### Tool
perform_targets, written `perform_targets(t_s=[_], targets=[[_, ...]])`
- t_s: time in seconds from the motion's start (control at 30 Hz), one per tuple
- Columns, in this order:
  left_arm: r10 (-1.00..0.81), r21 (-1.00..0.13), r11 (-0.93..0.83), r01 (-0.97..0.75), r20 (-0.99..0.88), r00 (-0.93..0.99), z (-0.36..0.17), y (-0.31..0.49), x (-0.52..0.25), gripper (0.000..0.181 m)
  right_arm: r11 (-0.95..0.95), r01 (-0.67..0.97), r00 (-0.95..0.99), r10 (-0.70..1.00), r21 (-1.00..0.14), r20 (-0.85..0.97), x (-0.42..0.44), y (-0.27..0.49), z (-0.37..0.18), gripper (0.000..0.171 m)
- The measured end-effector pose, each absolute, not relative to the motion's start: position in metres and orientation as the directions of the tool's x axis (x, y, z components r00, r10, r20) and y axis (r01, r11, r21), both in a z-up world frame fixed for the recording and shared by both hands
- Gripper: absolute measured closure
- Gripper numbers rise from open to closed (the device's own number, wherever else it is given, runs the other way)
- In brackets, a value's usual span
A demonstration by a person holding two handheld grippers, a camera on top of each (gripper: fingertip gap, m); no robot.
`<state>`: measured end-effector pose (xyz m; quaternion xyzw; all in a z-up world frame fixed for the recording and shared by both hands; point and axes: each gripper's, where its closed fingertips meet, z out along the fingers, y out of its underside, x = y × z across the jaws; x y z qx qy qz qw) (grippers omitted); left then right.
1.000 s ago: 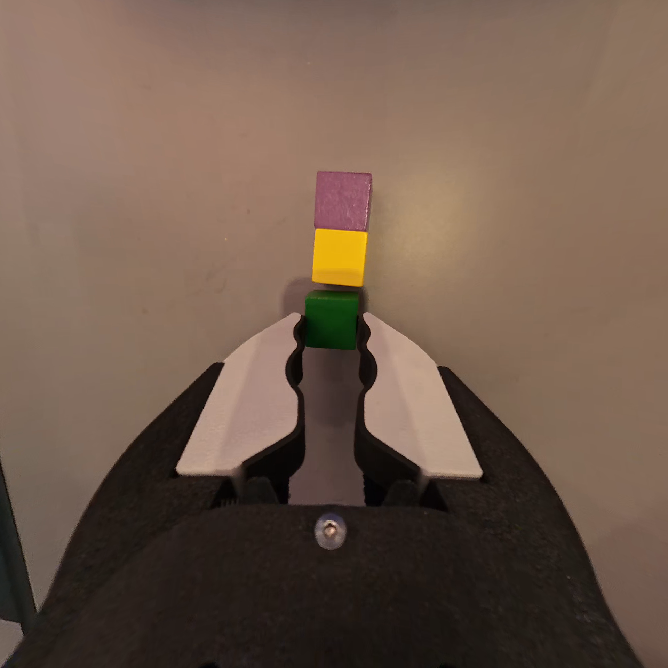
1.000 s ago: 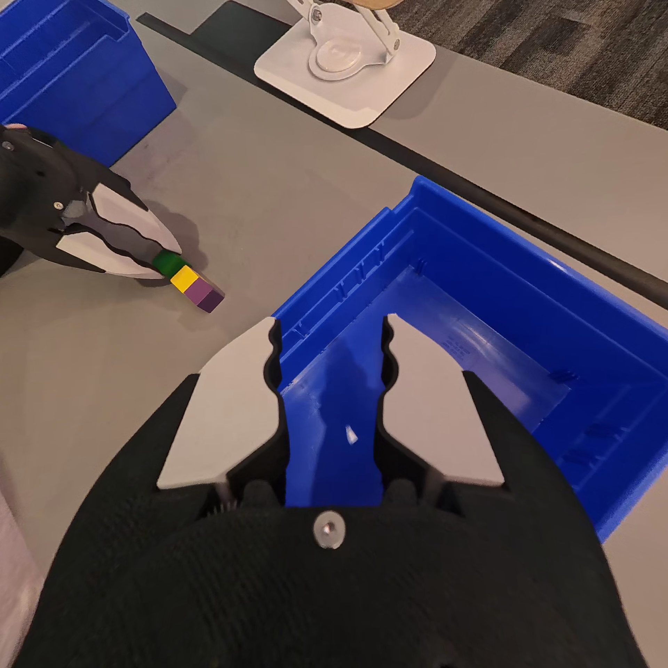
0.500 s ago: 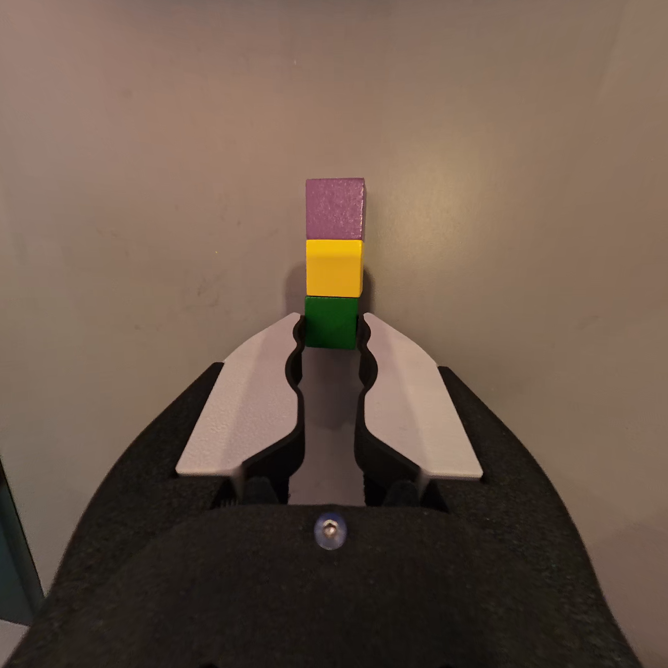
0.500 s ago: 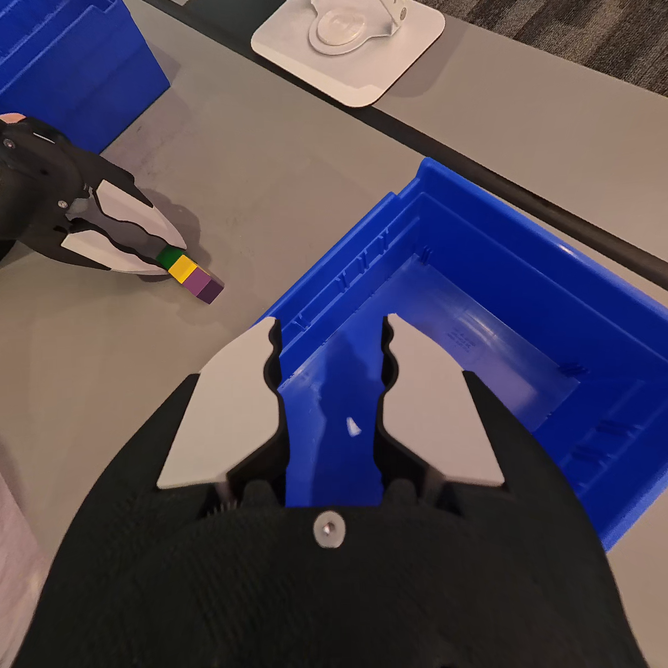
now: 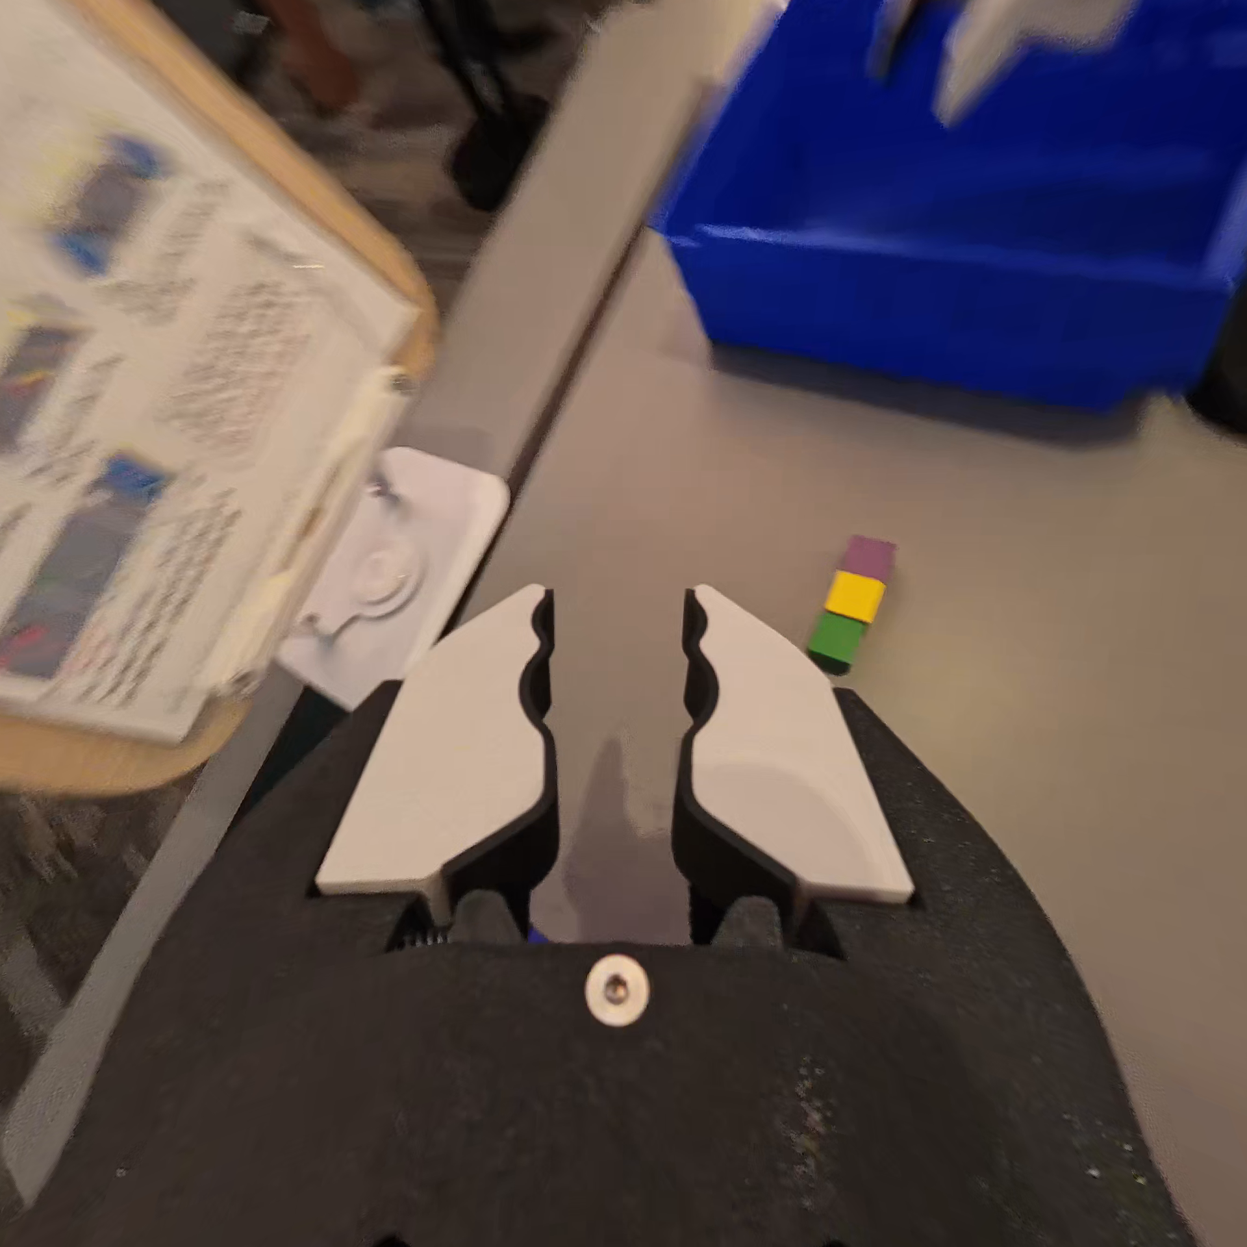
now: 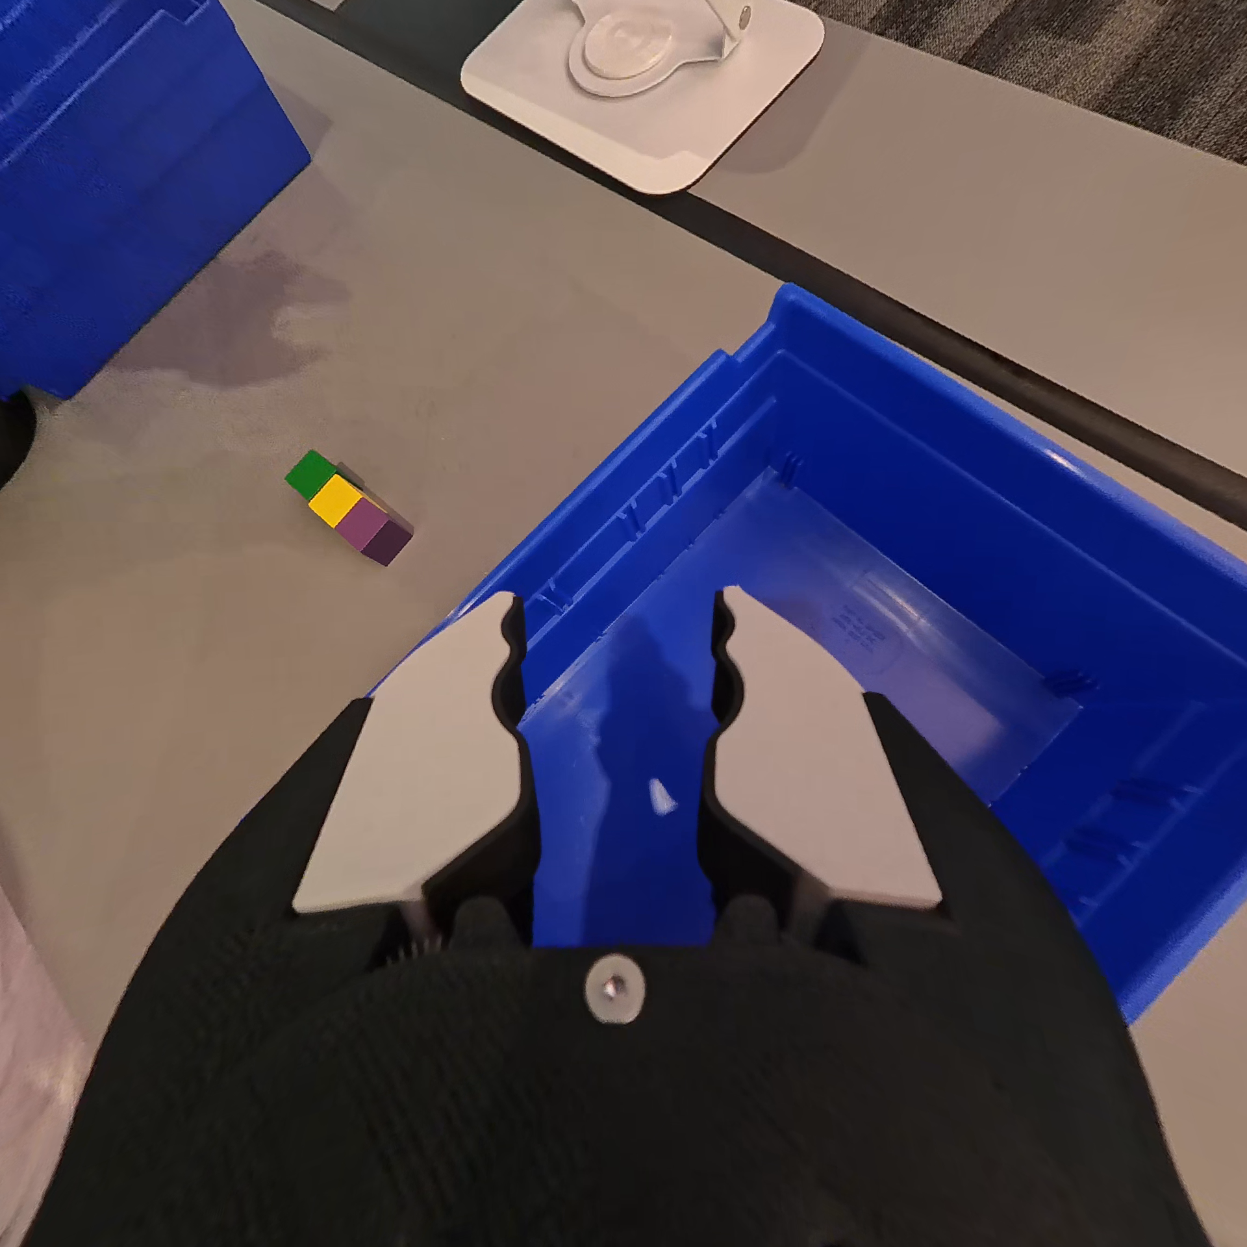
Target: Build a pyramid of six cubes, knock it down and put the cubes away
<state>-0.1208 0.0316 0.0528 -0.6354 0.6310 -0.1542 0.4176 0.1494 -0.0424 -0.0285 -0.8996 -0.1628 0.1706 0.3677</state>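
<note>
A green cube (image 5: 835,640), a yellow cube (image 5: 854,594) and a purple cube (image 5: 869,557) lie touching in a straight row on the grey table. The same row shows in the right wrist view: green (image 6: 310,474), yellow (image 6: 335,501), purple (image 6: 370,529). My left gripper (image 5: 618,594) is open and empty, lifted away to the left of the row. My right gripper (image 6: 617,596) is open and empty, held over the near end of a blue bin (image 6: 945,432) whose visible floor is bare. The right gripper's fingers (image 5: 978,47) appear blurred above that bin (image 5: 945,290) in the left wrist view.
A second blue bin (image 6: 121,175) stands at the far left. A white stand base (image 6: 641,74) sits across a dark gap in the table; it also shows in the left wrist view (image 5: 405,573), holding a wood-framed printed board (image 5: 169,378). The left gripper's tips are roughly 30 cm from the right gripper's.
My left gripper let go of the green cube, opened, and pulled back and up, swinging left. The green cube now rests against the yellow one. My right gripper barely moved.
</note>
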Motion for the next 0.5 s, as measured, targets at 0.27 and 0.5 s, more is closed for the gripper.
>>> perform_targets(t_s=[0.27, 0.5], targets=[[-0.994, -0.684, 0.039, -0.728, -0.099, 0.039, -0.005, 0.01, -0.165, 0.156, -0.668, 0.179, 0.886, 0.429, -0.722, -0.177, 0.145, -0.043, -0.024, 0.117], [-0.966, -0.496, 0.232, -0.837, -0.218, -0.138, -0.103, -0.018, -0.129, 0.14, -0.647, 0.181, 0.882, 0.439, -0.74, -0.169, 0.143, -0.046, -0.017, 0.117]])
